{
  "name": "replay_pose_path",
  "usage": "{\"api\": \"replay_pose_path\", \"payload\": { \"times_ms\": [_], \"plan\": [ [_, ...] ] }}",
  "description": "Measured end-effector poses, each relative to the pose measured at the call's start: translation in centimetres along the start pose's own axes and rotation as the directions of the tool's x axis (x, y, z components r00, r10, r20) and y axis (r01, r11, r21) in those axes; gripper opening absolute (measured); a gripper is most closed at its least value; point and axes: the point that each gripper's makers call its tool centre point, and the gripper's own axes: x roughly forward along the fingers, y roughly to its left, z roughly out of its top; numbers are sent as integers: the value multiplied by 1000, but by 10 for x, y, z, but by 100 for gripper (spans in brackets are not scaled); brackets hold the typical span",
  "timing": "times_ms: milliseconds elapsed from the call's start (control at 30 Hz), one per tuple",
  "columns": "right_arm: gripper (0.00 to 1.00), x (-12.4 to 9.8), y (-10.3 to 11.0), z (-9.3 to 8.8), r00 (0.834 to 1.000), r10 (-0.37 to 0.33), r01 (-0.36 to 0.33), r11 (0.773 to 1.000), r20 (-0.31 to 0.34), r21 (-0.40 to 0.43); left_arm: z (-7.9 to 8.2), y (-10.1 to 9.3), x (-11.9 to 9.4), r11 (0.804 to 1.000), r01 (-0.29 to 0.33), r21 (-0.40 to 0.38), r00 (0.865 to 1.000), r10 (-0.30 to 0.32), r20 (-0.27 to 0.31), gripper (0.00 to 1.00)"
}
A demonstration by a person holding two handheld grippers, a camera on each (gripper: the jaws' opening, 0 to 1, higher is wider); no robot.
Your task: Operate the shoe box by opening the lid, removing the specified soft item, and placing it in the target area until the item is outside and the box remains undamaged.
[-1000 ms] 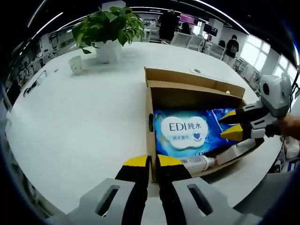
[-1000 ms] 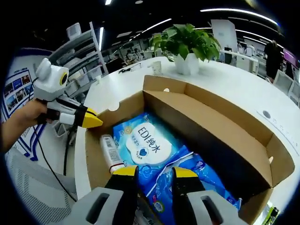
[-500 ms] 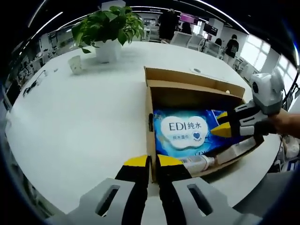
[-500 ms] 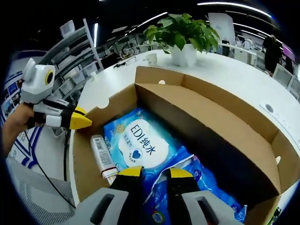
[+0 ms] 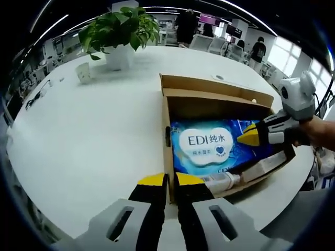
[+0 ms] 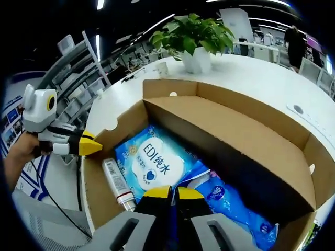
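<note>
Inside the open brown corrugated cardboard shoe box [image 5: 220,99] on the smooth white round tabletop [image 5: 89,125] lies a glossy blue soft wipes pack [image 5: 209,146]. Right hand-held gripper [image 6: 167,192] sits closed on the pack's crinkled plastic edge. Left hand-held gripper [image 5: 168,180] is nearly closed at the box's wall, apparently pinching it, just beside the pack.

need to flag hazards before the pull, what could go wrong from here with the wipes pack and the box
1. The right gripper pinches only the end of the blue wipes pack; the soft wrapper may slip free or tear.
2. The left gripper is shut on the shoe box wall; if it slips, the box may lift with the pack.
3. The small tube lies beside the pack and may be dragged along.
</note>
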Motion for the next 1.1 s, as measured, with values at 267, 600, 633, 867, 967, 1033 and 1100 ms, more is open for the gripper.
{"api": "replay_pose_path", "payload": {
  "times_ms": [267, 600, 633, 867, 967, 1033, 1100],
  "plan": [
    [0, -7, 3, 8, 1000, 4, -4, 1000, 22, 9, -1, 0, 0, 1000, 1, 2, 1000, -1, 2, 4],
    [0, -19, 2, 17, 998, -8, 9, 1000, 55, -13, 0, 0, -1, 1000, 0, -1, 1000, 0, 1, 4],
    [0, -19, 1, 16, 999, -11, 12, 1000, 53, -17, 0, 0, -1, 1000, 0, -1, 1000, 0, 1, 4],
    [0, -29, 2, 19, 997, -6, 8, 1000, 71, -26, 1, 1, 0, 1000, -1, -3, 1000, 1, -3, 4],
    [0, -35, 2, 20, 997, -10, 13, 999, 74, -37, 1, 1, 0, 1000, 0, -9, 1000, 0, -2, 4],
    [0, -39, 1, 20, 997, -12, 15, 999, 78, -48, 1, 2, 0, 1000, 0, -10, 1000, 0, -1, 4],
    [0, -44, -2, 20, 997, -17, 21, 998, 81, -52, 2, 2, 1, 1000, -3, -6, 1000, 3, -2, 4]
  ]
}}
